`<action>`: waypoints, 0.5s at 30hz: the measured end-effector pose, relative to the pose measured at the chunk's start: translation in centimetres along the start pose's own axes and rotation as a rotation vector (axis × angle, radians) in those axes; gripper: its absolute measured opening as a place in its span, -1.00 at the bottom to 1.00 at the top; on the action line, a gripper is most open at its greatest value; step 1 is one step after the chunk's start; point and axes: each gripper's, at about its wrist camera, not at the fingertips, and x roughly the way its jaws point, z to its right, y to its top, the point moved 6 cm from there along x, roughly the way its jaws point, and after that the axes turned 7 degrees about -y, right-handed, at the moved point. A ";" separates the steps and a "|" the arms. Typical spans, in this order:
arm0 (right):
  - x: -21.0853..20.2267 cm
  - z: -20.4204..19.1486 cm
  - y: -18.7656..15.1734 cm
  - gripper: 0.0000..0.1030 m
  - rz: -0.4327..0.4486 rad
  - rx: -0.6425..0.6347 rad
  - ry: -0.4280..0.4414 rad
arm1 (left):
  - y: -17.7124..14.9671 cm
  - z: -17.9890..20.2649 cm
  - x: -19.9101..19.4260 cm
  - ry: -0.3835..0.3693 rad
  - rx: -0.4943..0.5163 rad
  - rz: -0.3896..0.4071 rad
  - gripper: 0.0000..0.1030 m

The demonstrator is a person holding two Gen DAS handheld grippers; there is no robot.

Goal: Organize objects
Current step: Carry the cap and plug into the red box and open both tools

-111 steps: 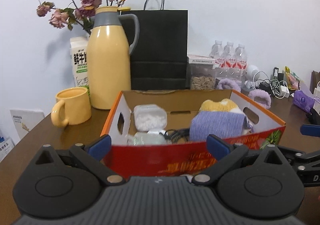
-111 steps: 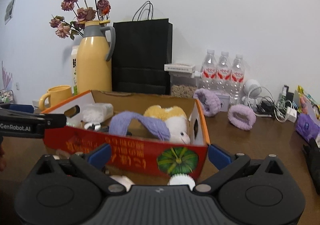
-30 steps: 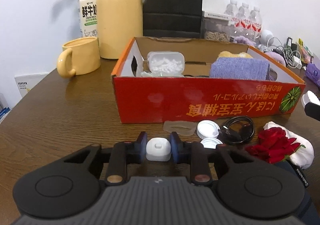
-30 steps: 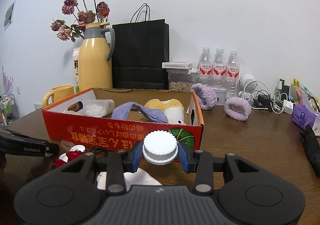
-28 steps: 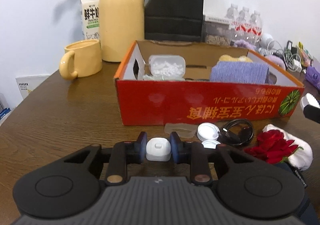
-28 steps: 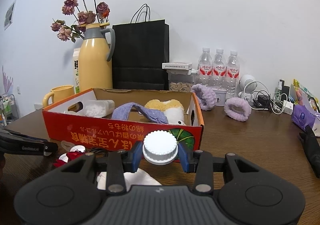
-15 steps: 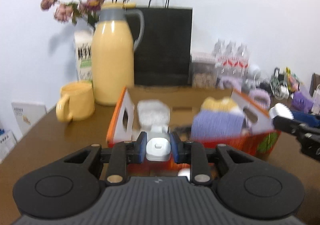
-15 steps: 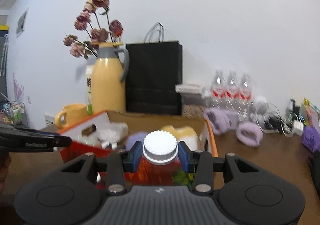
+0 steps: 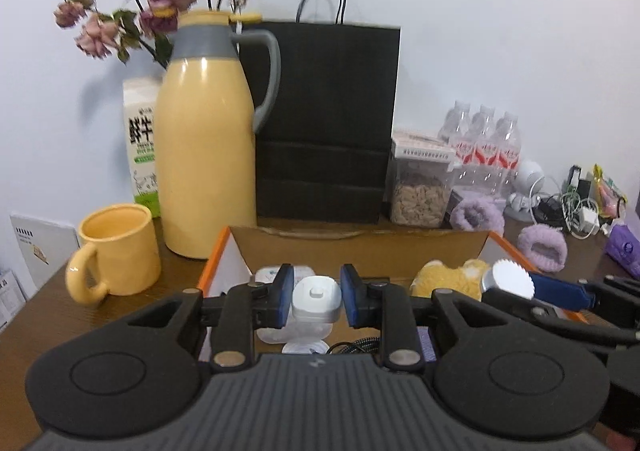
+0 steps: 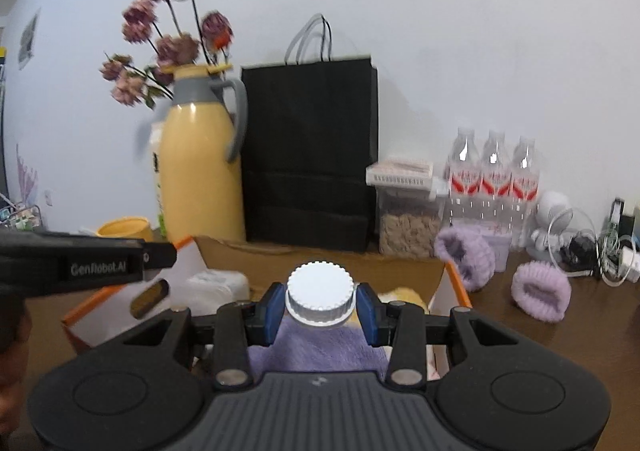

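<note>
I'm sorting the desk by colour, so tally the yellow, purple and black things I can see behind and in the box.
Yellow: 3 (thermos jug, mug, plush toy)
Purple: 3 (fluffy band, second fluffy band, cloth)
Black: 1 (paper bag)
Total: 7
</note>
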 end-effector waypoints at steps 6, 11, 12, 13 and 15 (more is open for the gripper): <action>1.5 0.9 -1.4 -0.27 -0.045 0.007 -0.008 | -1.5 -0.1 1.8 -0.002 0.022 -0.049 -0.49; 1.8 1.1 -2.2 -0.25 -0.075 0.000 -0.013 | -1.8 -0.2 1.5 0.007 0.019 -0.039 -0.26; 1.7 1.2 -2.3 -0.12 -0.079 -0.002 -0.017 | -1.9 -0.3 1.3 0.011 0.012 -0.032 0.08; 1.6 1.2 -2.4 0.05 -0.083 -0.004 -0.023 | -1.9 -0.4 1.1 0.013 0.008 -0.019 0.52; 1.3 1.4 -2.5 0.94 -0.077 -0.004 -0.035 | -1.8 -0.6 0.6 0.021 0.008 0.021 1.00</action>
